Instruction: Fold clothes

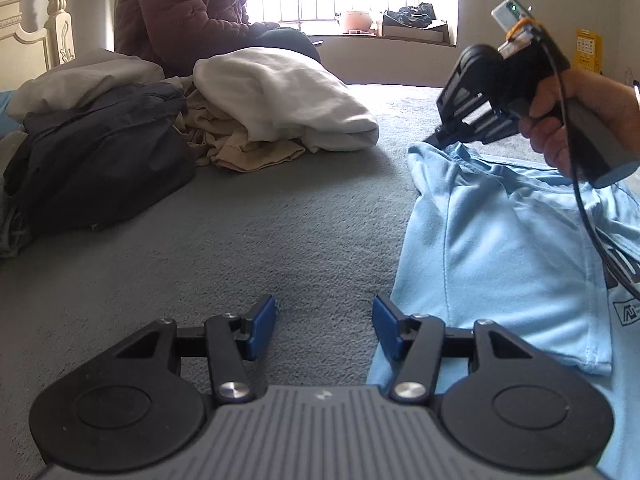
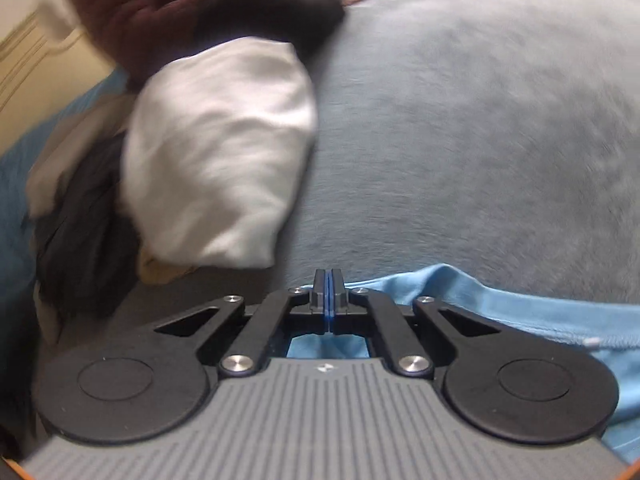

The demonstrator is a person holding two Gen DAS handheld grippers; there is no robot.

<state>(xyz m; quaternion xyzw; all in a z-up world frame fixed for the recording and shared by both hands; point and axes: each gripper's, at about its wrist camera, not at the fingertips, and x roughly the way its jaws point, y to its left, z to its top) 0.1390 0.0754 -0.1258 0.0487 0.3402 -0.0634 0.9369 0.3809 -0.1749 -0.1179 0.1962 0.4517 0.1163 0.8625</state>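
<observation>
Grey bed (image 1: 280, 220) lies bare across the frame's middle, between the clothes pile (image 1: 120, 140) upper left and the shirt (image 1: 500, 240) at right. The shirt runs lengthwise from lower right upward. Left gripper (image 1: 324, 328) jaws stand released; right gripper (image 2: 329, 296) jaws are clenched at the shirt's upper edge.

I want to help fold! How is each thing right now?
light blue T-shirt: spread on the bed, not folded.
white garment: bundled on the pile.
dark garment: crumpled, unfolded.
tan garment: crumpled under the white one.
left gripper: open, empty.
right gripper: shut at the shirt's edge.
</observation>
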